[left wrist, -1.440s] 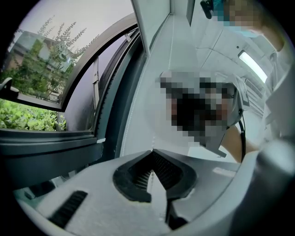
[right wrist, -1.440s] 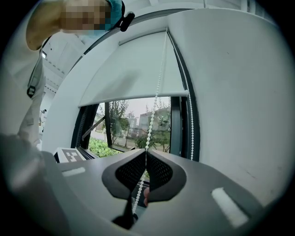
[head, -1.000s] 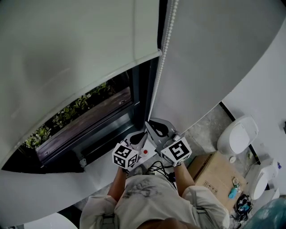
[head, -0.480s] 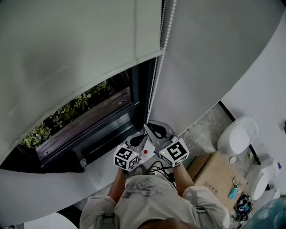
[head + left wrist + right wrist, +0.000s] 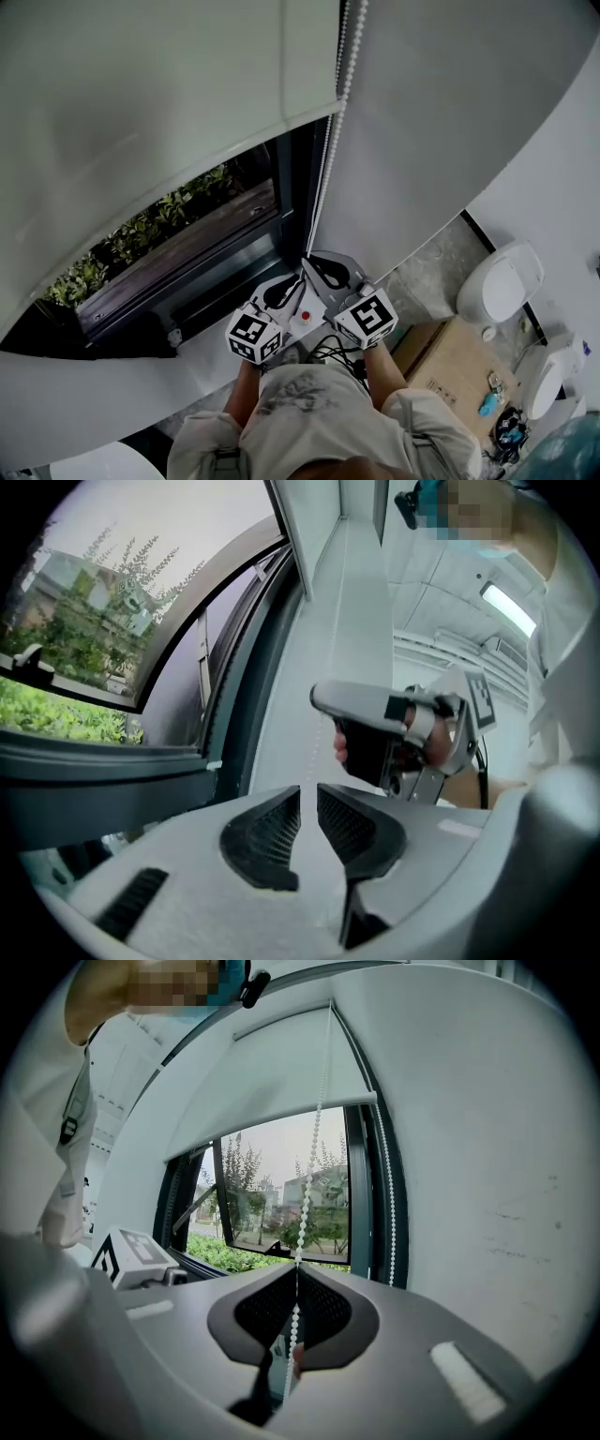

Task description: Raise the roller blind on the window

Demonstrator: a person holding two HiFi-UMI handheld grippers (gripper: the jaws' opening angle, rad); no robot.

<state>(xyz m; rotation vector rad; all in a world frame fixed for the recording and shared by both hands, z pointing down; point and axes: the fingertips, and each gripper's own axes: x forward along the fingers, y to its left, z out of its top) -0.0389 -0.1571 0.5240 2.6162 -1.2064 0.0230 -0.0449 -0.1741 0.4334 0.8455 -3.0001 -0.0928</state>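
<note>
Roller blind [image 5: 141, 94] partway up; bead chain [image 5: 314, 1147] tight in R gripper [image 5: 296, 1274]; L gripper [image 5: 309, 797] slightly ajar, empty.

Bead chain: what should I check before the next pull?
1. The right claw is shut on the bead chain: ok.
2. The chain runs straight up from that claw along the roller blind, with no snag in sight: ok.
3. The left claw is free for the next grasp, its jaws slightly apart with nothing between them: ok.
4. Blind fully raised: not ok. It covers the upper part of the window.
5. The held strand is the one that raises the blind, not the other strand by the frame: cannot tell.
</note>
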